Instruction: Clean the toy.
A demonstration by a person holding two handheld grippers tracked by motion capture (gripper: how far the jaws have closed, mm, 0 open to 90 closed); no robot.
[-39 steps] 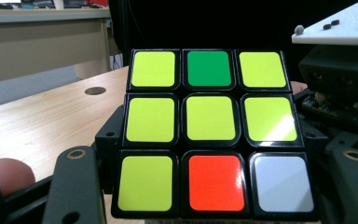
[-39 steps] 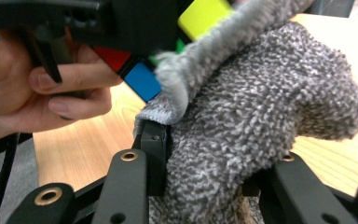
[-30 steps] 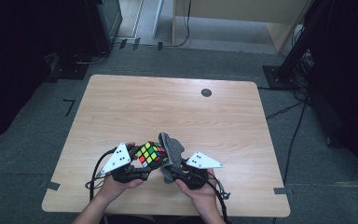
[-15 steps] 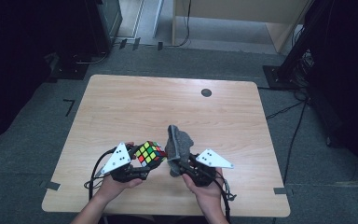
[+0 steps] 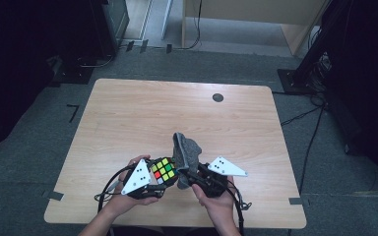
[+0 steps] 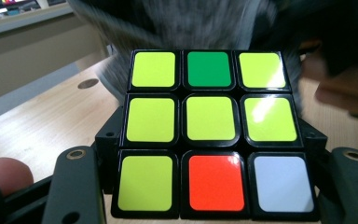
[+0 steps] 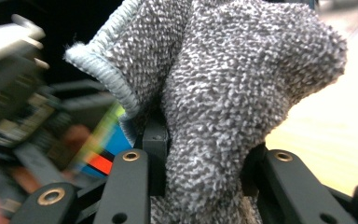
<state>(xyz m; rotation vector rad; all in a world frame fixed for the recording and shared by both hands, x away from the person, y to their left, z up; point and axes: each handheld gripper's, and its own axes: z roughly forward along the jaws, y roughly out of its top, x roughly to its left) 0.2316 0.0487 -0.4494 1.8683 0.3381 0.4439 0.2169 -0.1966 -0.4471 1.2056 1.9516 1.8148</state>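
Compared with a second ago, the right gripper (image 5: 186, 173) is sitting a little farther from the left gripper (image 5: 163, 181), and the grey knitted terry cloth (image 5: 184, 153) is standing up taller above the wooden table (image 5: 142, 118), its top fold now rising clear of the cube rather than draping against it. Half a second ago the cloth was already raised like this, and the cube is staying where it was.

One multicoloured twisty puzzle cube (image 5: 163, 170) with black edges is showing, one grey cloth, one light wooden table with a single dark round grommet (image 5: 218, 97) near its far edge, and two hand-held grippers, each topped by a pale three-cornered plate.

The left gripper's jaws are standing at a middling width, pressing on the two sides of the puzzle cube (image 6: 214, 130) and holding it just above the near part of the table; the face turned to the left gripper view is mostly yellow-green, with one green, one orange-red and one white square. The right gripper's jaws are standing fairly narrow and are pinching the bunched cloth (image 7: 223, 93) between them, so it is billowing upward above the pads. The cloth is hanging just beside the cube, on its right in the high view; whether the two are touching cannot be told.
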